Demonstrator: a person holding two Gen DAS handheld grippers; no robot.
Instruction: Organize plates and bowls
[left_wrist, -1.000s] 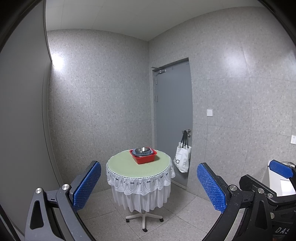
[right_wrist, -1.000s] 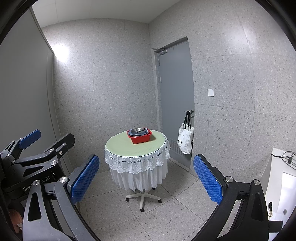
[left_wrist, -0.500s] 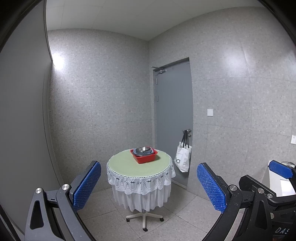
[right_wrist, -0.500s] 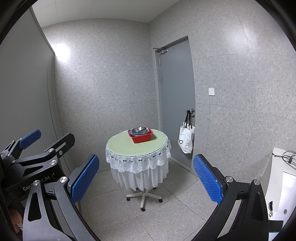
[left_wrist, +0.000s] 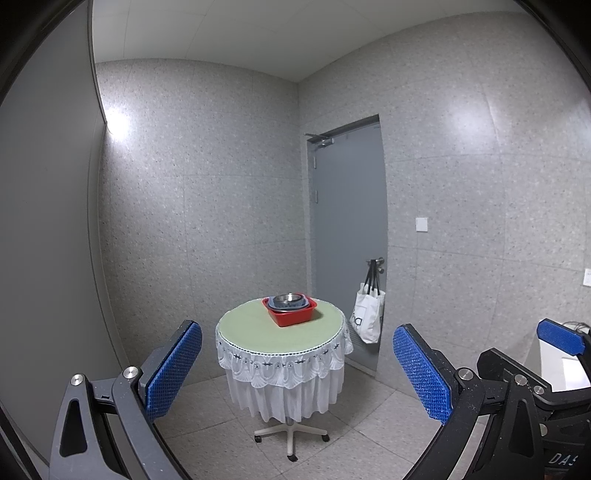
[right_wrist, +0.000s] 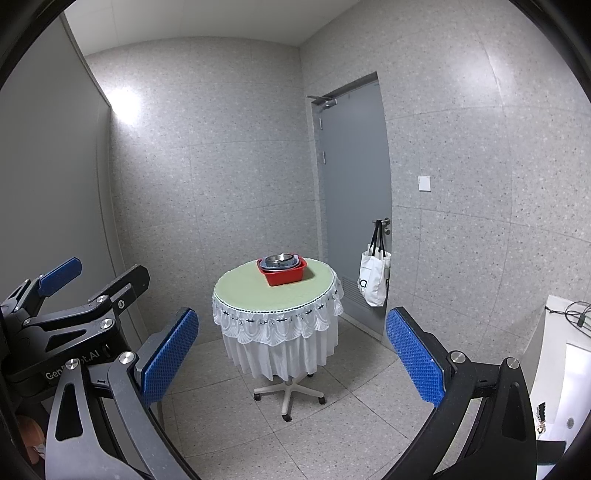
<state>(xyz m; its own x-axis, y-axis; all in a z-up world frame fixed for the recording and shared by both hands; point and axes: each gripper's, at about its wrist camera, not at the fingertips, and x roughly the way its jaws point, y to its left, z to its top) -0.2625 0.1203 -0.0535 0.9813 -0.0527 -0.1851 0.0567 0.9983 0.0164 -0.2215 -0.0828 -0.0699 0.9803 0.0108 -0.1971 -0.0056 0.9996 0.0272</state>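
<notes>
Both of my grippers are spread wide and hold nothing: my left gripper (left_wrist: 295, 373) and my right gripper (right_wrist: 291, 358) hang side by side, well apart from the red tub (left_wrist: 291, 314) across the room. That tub holds a stack of bluish plates (left_wrist: 286, 302) with a metal bowl (left_wrist: 289, 297) on top, and sits on a round table (left_wrist: 258, 332) with a green top and white lace skirt. Beyond it a white tote bag (left_wrist: 367, 319) hangs from the handle of a grey door (left_wrist: 347, 221).

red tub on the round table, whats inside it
Inside the red tub sits a blue-grey dish with a metal bowl nested on top. Anything beneath them is hidden by the tub's walls.
</notes>
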